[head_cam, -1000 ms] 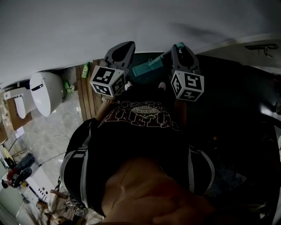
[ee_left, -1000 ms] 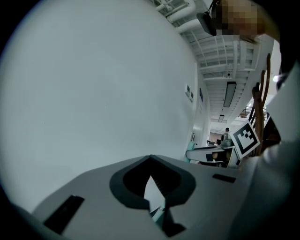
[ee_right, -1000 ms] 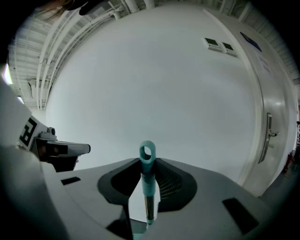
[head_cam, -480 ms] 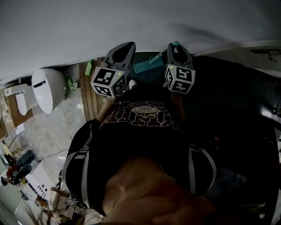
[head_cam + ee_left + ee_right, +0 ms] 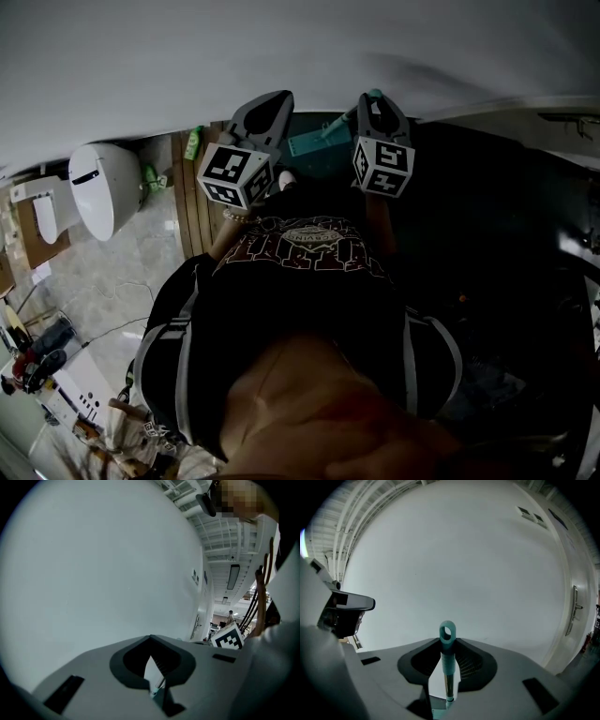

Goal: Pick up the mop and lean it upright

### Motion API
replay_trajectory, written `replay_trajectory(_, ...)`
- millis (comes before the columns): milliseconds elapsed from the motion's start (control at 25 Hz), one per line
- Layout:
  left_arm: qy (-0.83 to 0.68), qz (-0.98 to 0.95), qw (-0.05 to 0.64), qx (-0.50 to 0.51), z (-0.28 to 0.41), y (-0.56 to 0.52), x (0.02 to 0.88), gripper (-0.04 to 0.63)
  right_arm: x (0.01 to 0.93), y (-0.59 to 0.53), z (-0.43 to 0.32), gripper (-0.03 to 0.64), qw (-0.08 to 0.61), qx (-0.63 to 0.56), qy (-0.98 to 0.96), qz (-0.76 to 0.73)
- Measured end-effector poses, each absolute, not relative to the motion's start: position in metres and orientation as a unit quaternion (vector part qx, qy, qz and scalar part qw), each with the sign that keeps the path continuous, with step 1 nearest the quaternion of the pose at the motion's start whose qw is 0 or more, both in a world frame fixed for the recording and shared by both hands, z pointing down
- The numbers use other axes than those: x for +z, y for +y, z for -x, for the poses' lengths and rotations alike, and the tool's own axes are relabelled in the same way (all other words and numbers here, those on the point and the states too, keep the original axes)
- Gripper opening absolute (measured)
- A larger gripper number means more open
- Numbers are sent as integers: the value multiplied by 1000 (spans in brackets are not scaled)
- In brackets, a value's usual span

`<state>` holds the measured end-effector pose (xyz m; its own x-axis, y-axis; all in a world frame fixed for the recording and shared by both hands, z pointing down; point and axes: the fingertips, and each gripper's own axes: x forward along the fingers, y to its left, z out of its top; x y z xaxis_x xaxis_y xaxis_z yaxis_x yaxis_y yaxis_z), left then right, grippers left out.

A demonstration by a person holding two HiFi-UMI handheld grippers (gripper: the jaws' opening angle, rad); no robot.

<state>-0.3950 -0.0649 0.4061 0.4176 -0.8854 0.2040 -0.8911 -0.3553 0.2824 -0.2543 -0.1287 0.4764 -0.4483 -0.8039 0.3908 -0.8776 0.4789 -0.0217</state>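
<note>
Looking down from the head view, the teal-headed mop with a slim metal shaft (image 5: 317,142) stands at the foot of the plain white wall (image 5: 281,47), between the left claw (image 5: 270,101) and the right claw (image 5: 377,99). A white toilet (image 5: 98,187) and a green bottle (image 5: 193,143) sit further left along the wall, clear of the mop.

In the left gripper view the jaws stand slightly apart. A bit of shaft shows low in the gap, with no squeeze that I can see.

In the right gripper view the jaws are also apart. The teal loop-ended handle top (image 5: 447,656) stands upright between them, with wall showing on its left. I'd let that top settle against the wall, then draw both claws straight back so no pad drags it sideways.
</note>
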Motion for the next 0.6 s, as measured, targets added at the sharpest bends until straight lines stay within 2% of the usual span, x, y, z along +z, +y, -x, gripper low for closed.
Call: replay_trajectory(600, -544, -821, 176, -1, 396, -77, 403, 46, 481, -176, 285, 109, 175, 104, -866, -457)
